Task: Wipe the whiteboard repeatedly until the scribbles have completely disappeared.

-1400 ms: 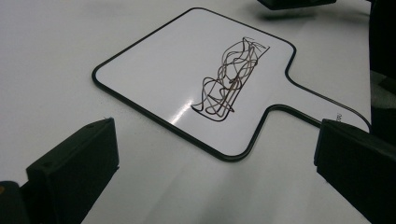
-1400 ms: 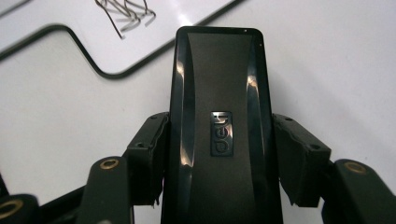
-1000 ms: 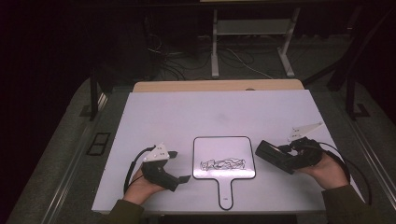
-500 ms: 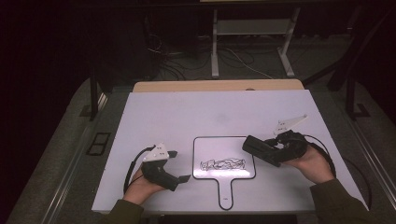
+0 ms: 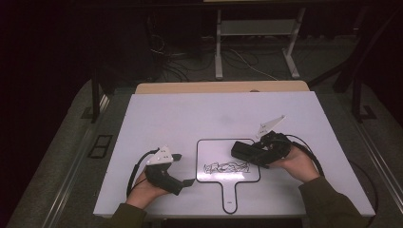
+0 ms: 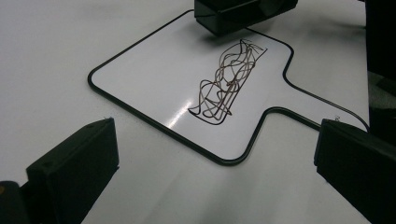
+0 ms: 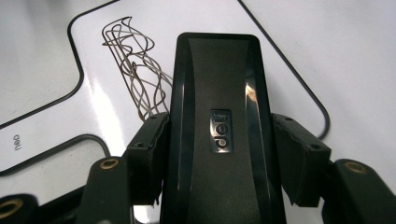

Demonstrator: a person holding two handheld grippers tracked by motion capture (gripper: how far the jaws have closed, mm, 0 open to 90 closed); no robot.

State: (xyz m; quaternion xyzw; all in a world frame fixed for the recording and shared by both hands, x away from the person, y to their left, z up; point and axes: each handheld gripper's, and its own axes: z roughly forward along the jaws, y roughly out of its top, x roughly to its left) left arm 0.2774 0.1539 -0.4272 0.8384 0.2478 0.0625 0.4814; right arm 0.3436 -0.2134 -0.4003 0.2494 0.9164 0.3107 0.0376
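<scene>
A small paddle-shaped whiteboard [image 5: 214, 151] with a black rim lies on the table, a brown scribble [image 5: 227, 167] across its lower part. My right gripper [image 5: 256, 154] is shut on a black eraser [image 5: 244, 150], which hangs over the board's upper right corner. In the right gripper view the pads [image 7: 149, 149] press both long sides of the eraser [image 7: 217, 116], with the scribble [image 7: 135, 60] just beyond it. My left gripper [image 5: 184, 168] rests on the table left of the board, open and empty. Its view takes in the scribble [image 6: 226, 81] and the eraser [image 6: 233, 14] beyond it.
The white tabletop [image 5: 190, 114] stretches wide behind the board. A wooden strip [image 5: 218, 87] runs along its far edge. Behind the table, a metal stand [image 5: 256, 42] and loose cables sit on the dark floor.
My right gripper has carried the eraser leftward from the table's right side to the board's upper right corner. The left gripper has stayed put.
</scene>
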